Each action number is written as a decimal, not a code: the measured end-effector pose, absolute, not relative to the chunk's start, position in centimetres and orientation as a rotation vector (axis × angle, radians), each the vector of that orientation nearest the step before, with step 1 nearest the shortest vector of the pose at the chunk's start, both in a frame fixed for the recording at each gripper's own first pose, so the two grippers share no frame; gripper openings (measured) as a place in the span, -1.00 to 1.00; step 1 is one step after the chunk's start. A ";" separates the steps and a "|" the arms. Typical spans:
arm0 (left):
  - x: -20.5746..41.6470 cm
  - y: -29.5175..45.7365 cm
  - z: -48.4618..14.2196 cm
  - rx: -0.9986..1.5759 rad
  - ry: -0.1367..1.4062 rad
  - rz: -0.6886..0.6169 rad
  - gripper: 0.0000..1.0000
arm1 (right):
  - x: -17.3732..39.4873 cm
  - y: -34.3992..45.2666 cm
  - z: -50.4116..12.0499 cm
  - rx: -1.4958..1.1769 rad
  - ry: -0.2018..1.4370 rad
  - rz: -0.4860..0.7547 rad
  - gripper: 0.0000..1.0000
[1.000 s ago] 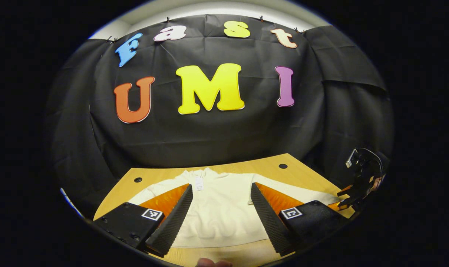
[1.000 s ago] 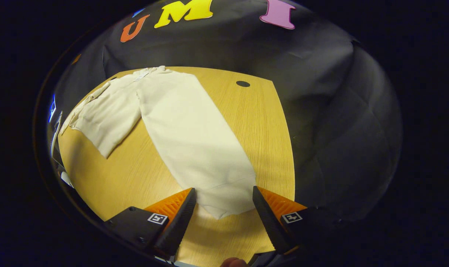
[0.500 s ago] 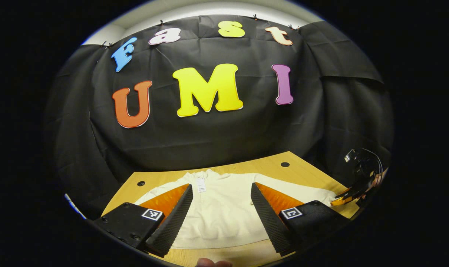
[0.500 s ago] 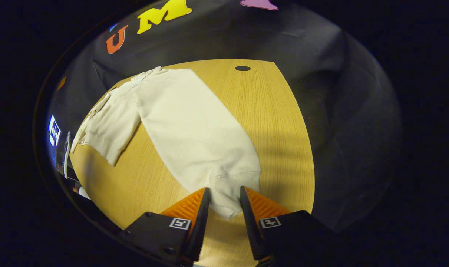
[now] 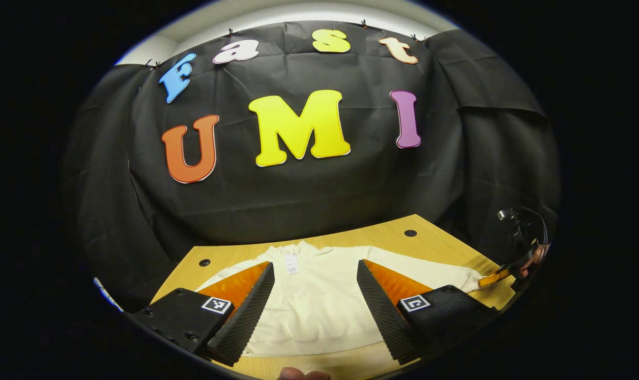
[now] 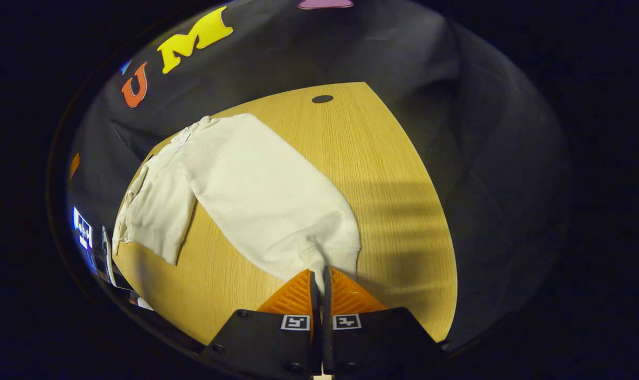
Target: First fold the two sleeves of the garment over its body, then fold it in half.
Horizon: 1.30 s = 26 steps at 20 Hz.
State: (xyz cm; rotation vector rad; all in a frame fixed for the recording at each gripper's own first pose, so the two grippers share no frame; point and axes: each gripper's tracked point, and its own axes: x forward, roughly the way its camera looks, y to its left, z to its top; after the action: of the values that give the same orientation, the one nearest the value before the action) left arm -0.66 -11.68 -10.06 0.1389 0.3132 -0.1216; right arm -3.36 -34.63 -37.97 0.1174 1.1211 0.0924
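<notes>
right tool [image 6: 320,279] pinching sleeve cuff [image 6: 324,258], garment [image 6: 245,184] flat on table [image 6: 393,184]

Cream garment [image 5: 319,301] flat on table, sleeves [image 6: 266,195] outspread.

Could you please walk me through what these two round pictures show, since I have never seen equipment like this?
No robot arm is involved: a person holds a two-finger tool in each hand, and a fisheye camera rides on each tool, looking forward along its fingers.

In the left gripper view, the left tool is open above a cream sweater that lies flat on a wooden table. Far off at the right edge of that view, you can see the right tool at the tip of the sweater's sleeve.

In the right gripper view, the right tool is shut on the sleeve cuff; the sleeve runs away from it toward the sweater's body.

The black cloth behind is the booth's wall.
</notes>
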 end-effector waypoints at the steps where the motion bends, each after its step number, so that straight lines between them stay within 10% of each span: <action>1: -0.7 -11.5 -10.2 0.134 0.314 -0.119 1.00 | -3.1 -34.4 -37.2 0.110 1.109 0.092 -0.99; 26: -4.6 7.2 -12.1 -0.040 0.320 0.222 0.99 | 18.3 -3.2 -16.1 -0.211 0.750 0.524 -0.99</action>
State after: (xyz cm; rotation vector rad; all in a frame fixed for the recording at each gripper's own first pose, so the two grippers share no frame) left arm -4.62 7.21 -12.14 -0.0399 0.3201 0.2224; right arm 18.29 -3.15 -16.11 -0.2105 0.7500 0.5242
